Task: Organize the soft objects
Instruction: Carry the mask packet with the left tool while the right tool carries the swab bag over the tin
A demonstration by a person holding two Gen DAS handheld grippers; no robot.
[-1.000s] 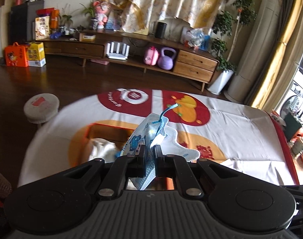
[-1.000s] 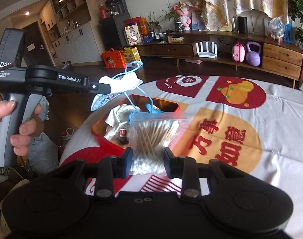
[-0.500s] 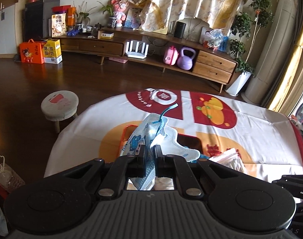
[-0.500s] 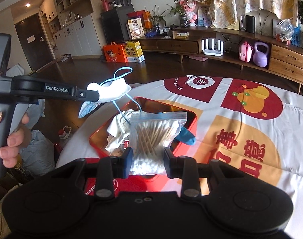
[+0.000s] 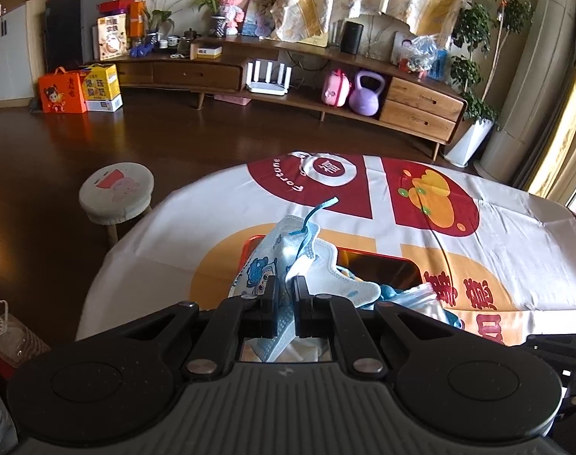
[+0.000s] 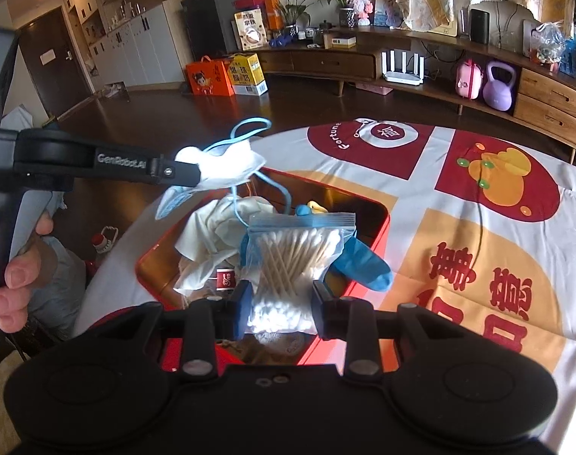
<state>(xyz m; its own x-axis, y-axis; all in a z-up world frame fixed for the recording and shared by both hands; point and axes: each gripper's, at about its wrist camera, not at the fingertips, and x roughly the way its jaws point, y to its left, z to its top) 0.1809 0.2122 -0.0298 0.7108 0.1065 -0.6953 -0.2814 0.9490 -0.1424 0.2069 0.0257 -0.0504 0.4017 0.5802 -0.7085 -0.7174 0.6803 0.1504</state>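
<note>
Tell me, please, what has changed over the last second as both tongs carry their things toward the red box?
Both tongs have come forward and lower over the red box: it looms larger, and the bag of cotton swabs now hangs above its contents. Nothing was taken or let go. The left tongs stay shut on the face mask, the right tongs on the bag; the sock lies unmoved.
</note>
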